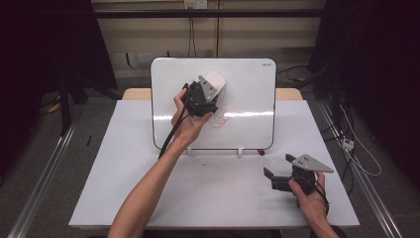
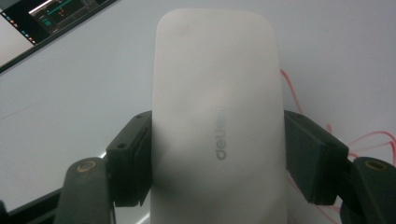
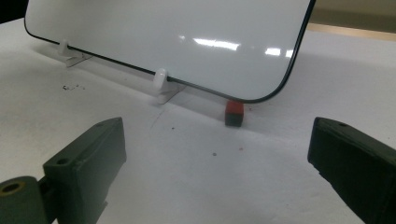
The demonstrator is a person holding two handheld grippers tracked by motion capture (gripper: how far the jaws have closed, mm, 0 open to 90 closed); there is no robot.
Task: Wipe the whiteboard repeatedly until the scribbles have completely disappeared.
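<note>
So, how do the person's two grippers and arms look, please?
Both forearms are bare, with no sleeves in the high view. The left gripper and right gripper are black, each with two blocky jaws on arms with brass-coloured pivots. A grey three-cornered plate with small holes tops each. A black cable trails from each gripper.

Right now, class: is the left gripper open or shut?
Shut: the left gripper presses both pads against the sides of the white eraser, held at the whiteboard.
</note>
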